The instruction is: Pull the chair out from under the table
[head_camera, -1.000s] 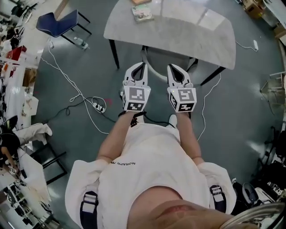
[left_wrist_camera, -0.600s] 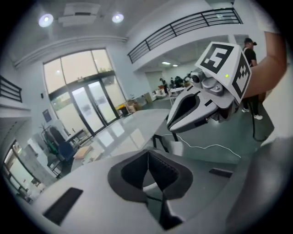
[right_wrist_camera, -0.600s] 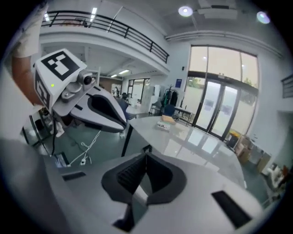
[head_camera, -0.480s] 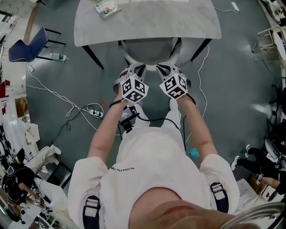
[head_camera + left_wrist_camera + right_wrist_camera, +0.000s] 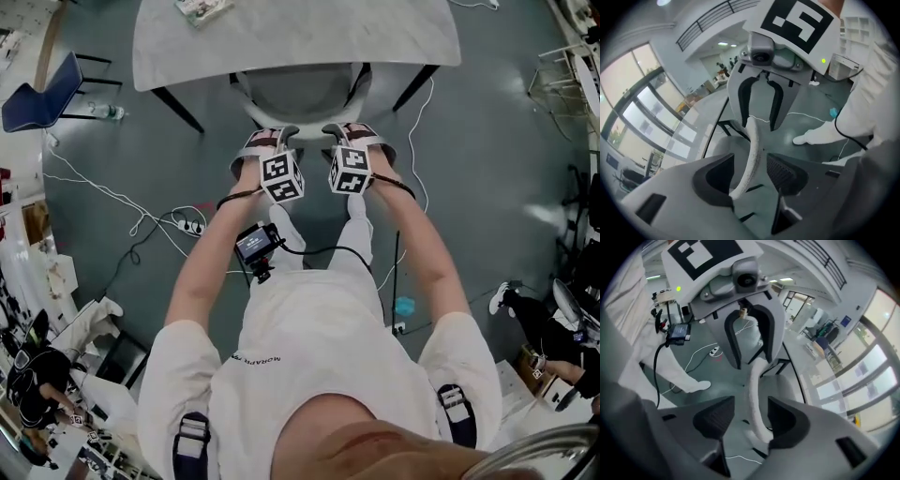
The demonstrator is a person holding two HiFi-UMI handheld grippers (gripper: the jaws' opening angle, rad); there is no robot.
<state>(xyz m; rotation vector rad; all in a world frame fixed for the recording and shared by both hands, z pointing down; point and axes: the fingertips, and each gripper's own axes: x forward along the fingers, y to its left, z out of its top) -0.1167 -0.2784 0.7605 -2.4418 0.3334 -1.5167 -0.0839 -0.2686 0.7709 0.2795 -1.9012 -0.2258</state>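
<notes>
- Two hand-held grippers are positioned side by side at the backrest rim (image 5: 302, 141) of the chair (image 5: 300, 94), both pointing steeply down.
- Left gripper (image 5: 274, 137): its jaws have just been opening and now stand apart. The backrest rim (image 5: 752, 140) runs between them, and a clear gap shows beside one pad, so the rim is not clamped.
- Right gripper (image 5: 340, 132): its jaws have also just been opening and stand apart. The backrest rim (image 5: 754, 390) passes between them, nearer one pad, with open space at the other.
- Chair: it stands on the floor (image 5: 487, 187) with its seat tucked under the near edge of the tabletop (image 5: 300, 42). The backrest projects beyond that edge toward the person.
- Book (image 5: 202, 7): it lies at the far left corner of the tabletop.
</notes>
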